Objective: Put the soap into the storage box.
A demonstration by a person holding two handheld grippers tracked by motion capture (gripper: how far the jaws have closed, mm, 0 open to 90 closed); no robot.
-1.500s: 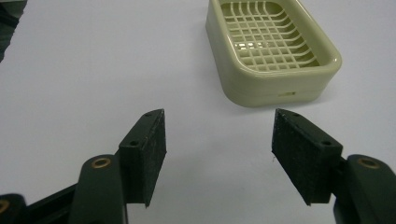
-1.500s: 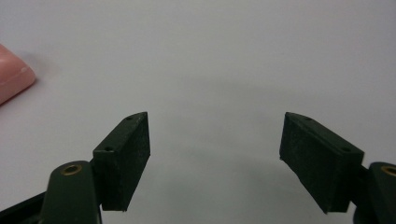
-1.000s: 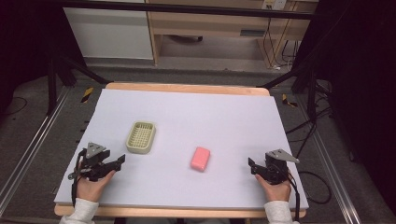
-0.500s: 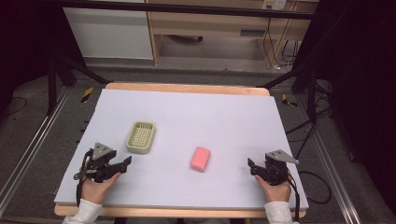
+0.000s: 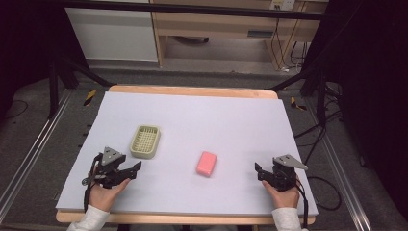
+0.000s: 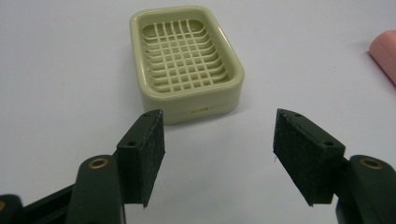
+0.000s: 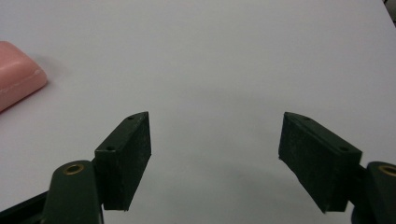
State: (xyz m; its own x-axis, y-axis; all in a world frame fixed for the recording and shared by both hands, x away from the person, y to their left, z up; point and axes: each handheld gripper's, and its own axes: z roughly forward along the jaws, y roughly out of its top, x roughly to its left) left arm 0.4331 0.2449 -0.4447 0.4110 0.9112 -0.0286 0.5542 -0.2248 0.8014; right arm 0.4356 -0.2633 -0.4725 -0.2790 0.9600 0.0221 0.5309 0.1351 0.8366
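Note:
A cream slotted soap dish [image 5: 145, 141] [image 6: 186, 60] sits left of centre on the white table sheet [image 5: 231, 125]. A pink soap bar [image 5: 206, 163] lies to its right, its edge also visible in the left gripper view [image 6: 385, 51] and the right gripper view [image 7: 16, 77]. My left gripper [image 5: 135, 168] [image 6: 218, 158] stands open just short of the dish, nothing between its jaws. My right gripper [image 5: 258, 171] [image 7: 215, 158] is open near the front right of the table, aimed toward the soap, with bare sheet between its jaws.
The sheet covers a wooden table [image 5: 192, 90]. Beyond its far edge stand a wooden shelf unit [image 5: 226, 29] and a white cabinet [image 5: 113, 33]. Cables [image 5: 332, 144] trail on the floor at the right.
My left gripper has moved right and forward toward the soap dish. The right gripper has stayed in place.

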